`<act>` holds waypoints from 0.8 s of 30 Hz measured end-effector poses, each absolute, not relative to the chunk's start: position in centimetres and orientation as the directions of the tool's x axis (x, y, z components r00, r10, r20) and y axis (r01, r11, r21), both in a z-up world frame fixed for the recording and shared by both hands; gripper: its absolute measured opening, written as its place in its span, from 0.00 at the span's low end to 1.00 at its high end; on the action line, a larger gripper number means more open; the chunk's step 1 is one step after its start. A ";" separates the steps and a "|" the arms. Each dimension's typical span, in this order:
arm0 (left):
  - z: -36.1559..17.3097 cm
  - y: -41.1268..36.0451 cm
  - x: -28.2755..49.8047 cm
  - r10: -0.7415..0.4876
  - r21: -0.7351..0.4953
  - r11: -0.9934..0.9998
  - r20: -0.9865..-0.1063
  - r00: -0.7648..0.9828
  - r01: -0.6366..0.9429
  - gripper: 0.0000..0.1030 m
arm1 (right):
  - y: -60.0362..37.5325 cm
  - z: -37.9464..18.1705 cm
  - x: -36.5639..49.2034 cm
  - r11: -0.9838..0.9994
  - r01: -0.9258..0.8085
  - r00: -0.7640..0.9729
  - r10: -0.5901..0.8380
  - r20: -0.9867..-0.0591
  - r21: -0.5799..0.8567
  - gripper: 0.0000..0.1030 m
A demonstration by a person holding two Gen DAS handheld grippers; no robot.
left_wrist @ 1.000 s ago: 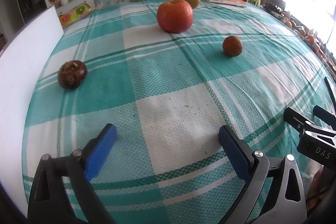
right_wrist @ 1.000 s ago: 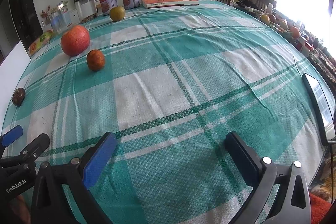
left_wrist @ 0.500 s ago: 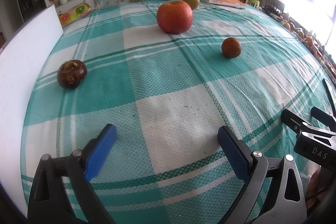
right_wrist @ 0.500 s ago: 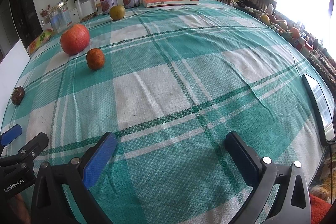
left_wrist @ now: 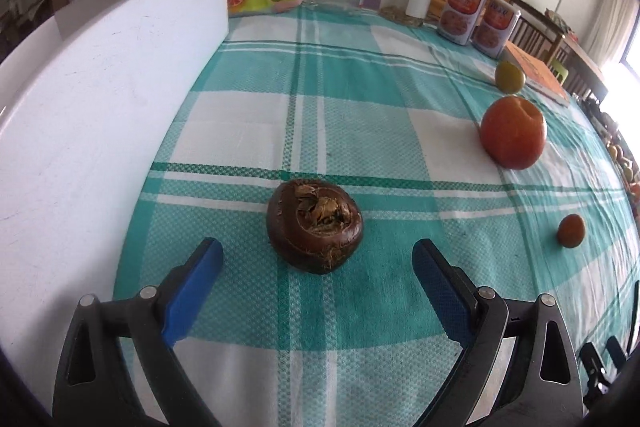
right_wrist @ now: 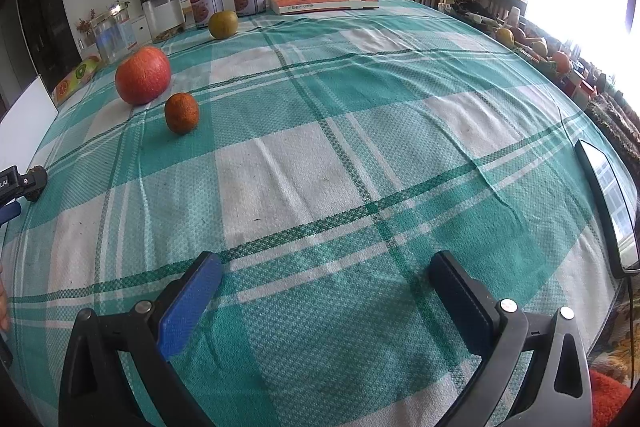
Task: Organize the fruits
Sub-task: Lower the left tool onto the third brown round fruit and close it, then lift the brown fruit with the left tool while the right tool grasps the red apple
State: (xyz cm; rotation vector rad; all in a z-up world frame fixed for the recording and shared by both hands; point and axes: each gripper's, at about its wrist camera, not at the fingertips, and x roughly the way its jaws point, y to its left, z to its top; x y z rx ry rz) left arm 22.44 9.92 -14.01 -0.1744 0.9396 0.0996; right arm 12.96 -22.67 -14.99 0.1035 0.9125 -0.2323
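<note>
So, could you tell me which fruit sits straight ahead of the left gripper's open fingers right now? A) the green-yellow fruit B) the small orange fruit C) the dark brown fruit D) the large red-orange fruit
C: the dark brown fruit lies centred just beyond the open left gripper; the others sit far right.

My left gripper (left_wrist: 316,269): black triangular-cutout arms, silver screws, blue textured pads (left_wrist: 192,291). My right gripper (right_wrist: 324,291): same black frame, blue pads.
</note>
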 end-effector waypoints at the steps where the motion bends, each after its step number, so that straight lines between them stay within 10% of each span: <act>1: -14.3 9.7 22.7 0.031 -0.079 0.984 -0.806 0.590 -0.160 0.93 | -22.7 -15.0 13.0 0.970 0.243 0.589 -0.156 -0.793 -0.011 1.00; 3: -14.4 9.3 22.6 0.069 -0.031 0.988 -0.790 0.609 -0.152 0.86 | -22.7 -15.0 13.0 0.970 0.243 0.588 -0.157 -0.794 -0.012 1.00; 5: -13.9 9.2 22.4 0.083 -0.006 0.991 -0.767 0.636 -0.136 0.49 | -22.7 -15.0 13.0 0.970 0.243 0.588 -0.157 -0.794 -0.011 1.00; 18: -13.5 7.4 15.9 -0.059 -0.056 0.998 -0.774 0.631 0.024 0.51 | -22.6 -14.9 12.9 0.970 0.243 0.586 -0.158 -0.795 -0.013 1.00; 24: -13.9 5.6 16.2 -0.038 0.017 0.996 -0.780 0.625 0.082 0.79 | -22.9 -14.7 12.7 0.970 0.241 0.598 -0.136 -0.790 0.016 1.00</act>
